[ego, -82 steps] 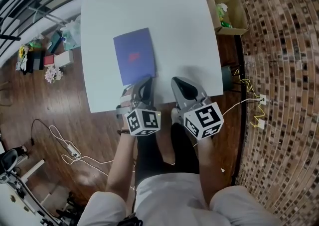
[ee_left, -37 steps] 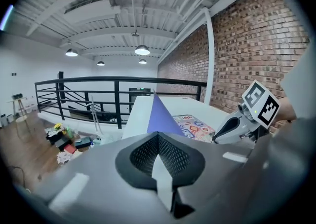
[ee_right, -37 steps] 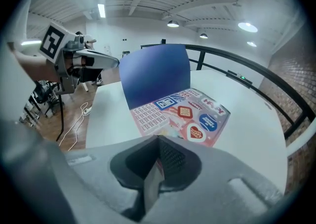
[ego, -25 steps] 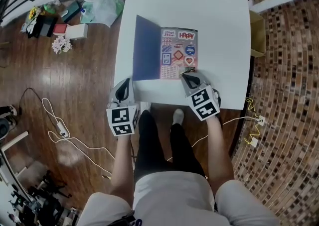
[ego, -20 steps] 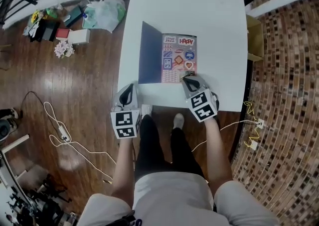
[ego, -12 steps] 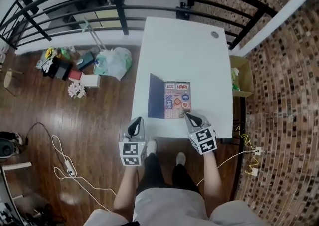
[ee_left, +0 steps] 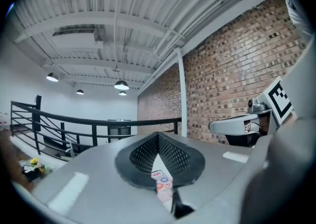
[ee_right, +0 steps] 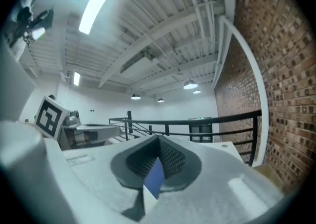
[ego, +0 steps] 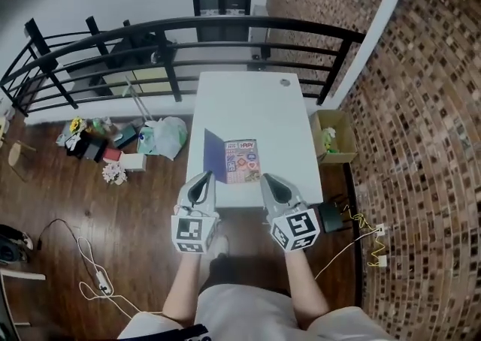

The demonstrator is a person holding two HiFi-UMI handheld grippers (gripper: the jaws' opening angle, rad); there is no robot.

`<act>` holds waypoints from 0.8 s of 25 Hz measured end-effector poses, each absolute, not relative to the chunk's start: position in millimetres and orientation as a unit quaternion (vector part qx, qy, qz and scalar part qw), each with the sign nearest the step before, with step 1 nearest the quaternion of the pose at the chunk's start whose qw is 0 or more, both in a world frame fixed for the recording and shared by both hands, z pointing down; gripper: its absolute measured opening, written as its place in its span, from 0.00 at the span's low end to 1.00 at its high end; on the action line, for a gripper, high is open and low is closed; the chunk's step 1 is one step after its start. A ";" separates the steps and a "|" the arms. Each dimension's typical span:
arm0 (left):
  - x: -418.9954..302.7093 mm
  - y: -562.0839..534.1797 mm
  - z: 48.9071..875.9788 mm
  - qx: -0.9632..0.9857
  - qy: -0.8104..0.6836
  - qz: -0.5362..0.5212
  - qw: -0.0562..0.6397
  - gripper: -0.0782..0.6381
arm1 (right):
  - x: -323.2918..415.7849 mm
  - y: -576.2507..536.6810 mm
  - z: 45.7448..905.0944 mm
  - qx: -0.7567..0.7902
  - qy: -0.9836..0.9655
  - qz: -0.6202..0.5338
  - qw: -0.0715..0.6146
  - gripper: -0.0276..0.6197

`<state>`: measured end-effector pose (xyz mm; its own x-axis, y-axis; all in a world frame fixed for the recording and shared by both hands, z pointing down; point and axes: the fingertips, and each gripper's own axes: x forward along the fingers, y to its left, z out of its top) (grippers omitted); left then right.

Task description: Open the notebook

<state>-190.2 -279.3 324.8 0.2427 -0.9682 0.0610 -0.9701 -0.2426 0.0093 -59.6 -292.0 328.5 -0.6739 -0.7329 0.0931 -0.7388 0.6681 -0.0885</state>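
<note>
The notebook (ego: 231, 161) lies open by the bench's (ego: 248, 103) near edge, roughly midway along it, blue cover (ego: 214, 154) swung out to the left and a sticker page (ego: 242, 161) showing on the right. Both claws are clenched on nothing: the left claw (ego: 203, 180) and right claw (ego: 267, 181) hang level, well clear of the bench top, and each gripper view shows only a sliver of the notebook through its closed jaws.

The likeliest trouble is the cover. I cannot tell whether it lies flat or stands a little raised; if raised, nothing now pins it, and it could fall back shut. The notebook also sits close to the near edge, so a careless return of either claw could nudge it off.

A few seconds earlier the notebook was closed, with both claws at its near edge. One second ago it was already open, the right claw's tip at the page's near right corner. Both claws have since risen away from it.
</note>
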 end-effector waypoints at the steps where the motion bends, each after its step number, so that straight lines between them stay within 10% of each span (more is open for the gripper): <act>1: -173.4 -261.8 317.7 0.788 -0.615 0.012 0.012 0.13 | -50.8 -273.3 317.1 0.397 -0.916 0.052 0.004 0.02; 10: -17.2 -107.4 321.4 0.803 -0.596 0.018 0.015 0.13 | 60.9 -112.7 328.9 0.359 -0.928 0.094 0.018 0.02; 20: -25.9 -57.1 241.2 0.812 -0.582 -0.025 -0.040 0.13 | 45.9 -62.6 219.3 0.383 -0.923 -0.033 -0.006 0.03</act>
<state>-25.9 -57.1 241.2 0.3206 -0.9432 -0.0871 -0.9472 -0.3187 -0.0350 45.9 -62.6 219.3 -0.7072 -0.7061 -0.0356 -0.7069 0.7051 0.0557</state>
